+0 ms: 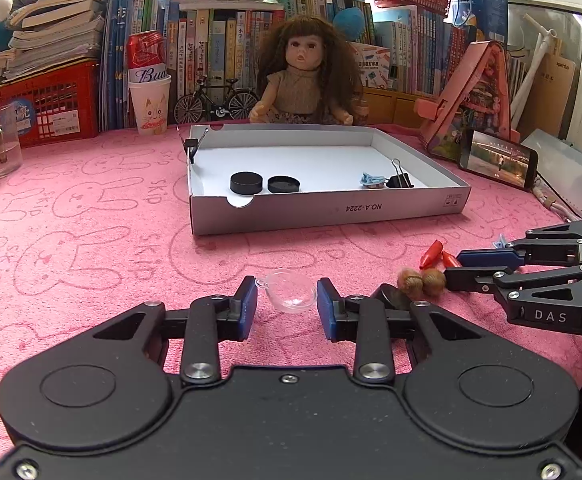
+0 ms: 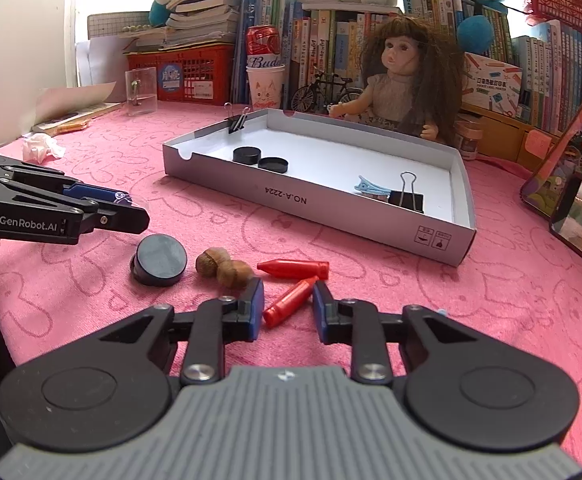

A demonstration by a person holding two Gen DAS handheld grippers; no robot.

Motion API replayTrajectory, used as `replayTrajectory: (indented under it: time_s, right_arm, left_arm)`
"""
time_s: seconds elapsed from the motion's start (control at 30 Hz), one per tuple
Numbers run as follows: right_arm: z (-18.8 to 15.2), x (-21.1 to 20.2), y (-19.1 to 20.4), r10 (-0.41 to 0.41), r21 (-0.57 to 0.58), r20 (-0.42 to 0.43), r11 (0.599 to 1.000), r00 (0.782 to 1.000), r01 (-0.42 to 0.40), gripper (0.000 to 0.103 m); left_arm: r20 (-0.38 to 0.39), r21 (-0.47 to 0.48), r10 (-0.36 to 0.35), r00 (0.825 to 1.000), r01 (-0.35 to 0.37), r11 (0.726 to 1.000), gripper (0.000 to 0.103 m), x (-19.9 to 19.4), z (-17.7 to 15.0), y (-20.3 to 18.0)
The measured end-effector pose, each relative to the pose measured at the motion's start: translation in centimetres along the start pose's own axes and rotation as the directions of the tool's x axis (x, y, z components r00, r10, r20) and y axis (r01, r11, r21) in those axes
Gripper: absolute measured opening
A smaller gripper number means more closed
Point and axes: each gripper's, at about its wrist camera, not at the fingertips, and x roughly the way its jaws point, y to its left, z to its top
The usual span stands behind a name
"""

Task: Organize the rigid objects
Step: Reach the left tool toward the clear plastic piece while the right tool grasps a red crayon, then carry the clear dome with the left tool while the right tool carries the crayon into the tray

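**Tongs close in on loose items beside the tray**

The left tongs [image 1: 287, 304] sit narrowly parted around a clear cup [image 1: 289, 291] lying tilted on the pink tabletop [image 1: 91, 248]; whether the pads press it is hard to tell. The right tongs [image 2: 288, 306] flank a red cone [image 2: 289, 303], its tip pointing up-right toward the tray [image 2: 319, 204]; contact is unclear. Both point downward. A second cone [image 2: 293, 269], two nuts [image 2: 223, 266] and a black cap [image 2: 159, 260] lie near.
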Motion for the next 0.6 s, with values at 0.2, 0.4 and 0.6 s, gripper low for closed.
replayTrajectory:
  time_s: [0.2, 0.4, 0.6]
  right_arm:
    - [-0.2, -0.3, -0.7, -0.084, 0.053, -0.006, 0.995, 0.996, 0.084, 0.039]
    - [0.1, -0.2, -0.8, -0.113, 0.152, -0.020, 0.982, 0.993, 0.115, 0.028]
    - [0.3, -0.1, -0.5, -0.168, 0.198, -0.018, 0.966, 0.986, 0.168, 0.013]
  left_arm:
    - [0.003, -0.009, 0.006, 1.000, -0.006, 1.000, 0.031, 0.0, 0.1, 0.3]
    - [0.006, -0.014, 0.007, 1.000, -0.007, 1.000, 0.031, 0.0, 0.4, 0.1]
    - [0.016, -0.018, 0.008, 1.000, -0.008, 1.000, 0.030, 0.0, 0.8, 0.0]
